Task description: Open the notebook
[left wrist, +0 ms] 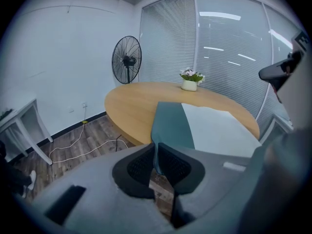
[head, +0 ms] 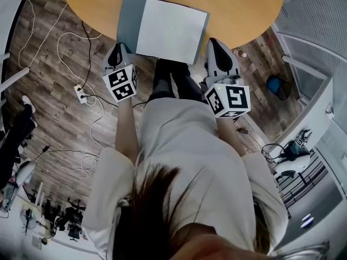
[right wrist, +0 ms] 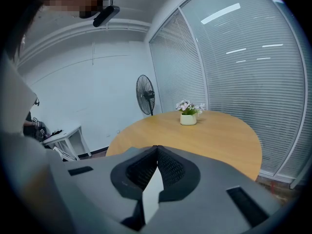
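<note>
Now my left claw is pinching the teal notebook cover, my right claw a page; tugging risks tearing.

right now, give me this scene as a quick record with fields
surface: round wooden table
notebook: open at the table's near edge, teal cover on the left, white page on the right
left hand-held gripper: shut on the teal cover's edge
right hand-held gripper: shut on the white page
also on table: potted flowers
background: standing fan
</note>
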A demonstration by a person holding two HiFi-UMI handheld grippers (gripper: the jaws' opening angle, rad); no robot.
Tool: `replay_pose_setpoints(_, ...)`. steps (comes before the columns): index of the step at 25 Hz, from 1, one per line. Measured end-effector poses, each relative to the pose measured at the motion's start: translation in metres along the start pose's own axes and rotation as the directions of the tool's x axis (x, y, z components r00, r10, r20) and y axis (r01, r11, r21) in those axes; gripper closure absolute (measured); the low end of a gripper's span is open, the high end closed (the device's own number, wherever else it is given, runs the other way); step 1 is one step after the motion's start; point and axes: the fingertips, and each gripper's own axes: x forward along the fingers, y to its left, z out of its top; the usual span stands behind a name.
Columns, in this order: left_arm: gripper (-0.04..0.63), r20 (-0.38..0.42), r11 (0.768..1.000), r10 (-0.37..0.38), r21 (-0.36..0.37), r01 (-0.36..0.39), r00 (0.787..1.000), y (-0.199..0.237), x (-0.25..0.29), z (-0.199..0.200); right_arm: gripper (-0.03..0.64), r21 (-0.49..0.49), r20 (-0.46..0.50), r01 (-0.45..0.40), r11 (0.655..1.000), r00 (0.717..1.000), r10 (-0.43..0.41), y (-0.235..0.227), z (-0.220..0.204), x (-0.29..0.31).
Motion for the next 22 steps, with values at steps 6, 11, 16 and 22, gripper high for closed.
replay_pose_setpoints(6, 0.555, -0.011, 1.000, 0.003, 0.001, -0.003, 1.000, -0.0003, 0.0039, -0.0015, 0.615, 0.004, -0.001, -0.001, 1.000, 1.000, 0.001, -0.0018, 0.0003, 0.0011)
replay_pose_setpoints(11, 0.551, -0.020, 1.000, 0.009, 0.004, -0.009, 1.000, -0.0005, 0.0033, -0.0042, 0.615, 0.005, 0.001, -0.006, 1.000, 1.000, 0.006, -0.0003, -0.0009, 0.0004)
replay_pose_setpoints(16, 0.546, -0.019, 1.000, 0.004, -0.013, -0.004, 1.000, 0.0000, 0.0043, -0.0049, 0.615, 0.007, 0.001, -0.009, 1.000, 1.000, 0.009, -0.0011, -0.0009, 0.0020)
replay_pose_setpoints(22, 0.524, -0.017, 0.999, 0.007, -0.035, -0.007, 1.000, 0.0036, 0.0038, -0.0041, 0.615, 0.014, 0.003, -0.005, 1.000, 1.000, 0.005, -0.0025, 0.0013, 0.0027)
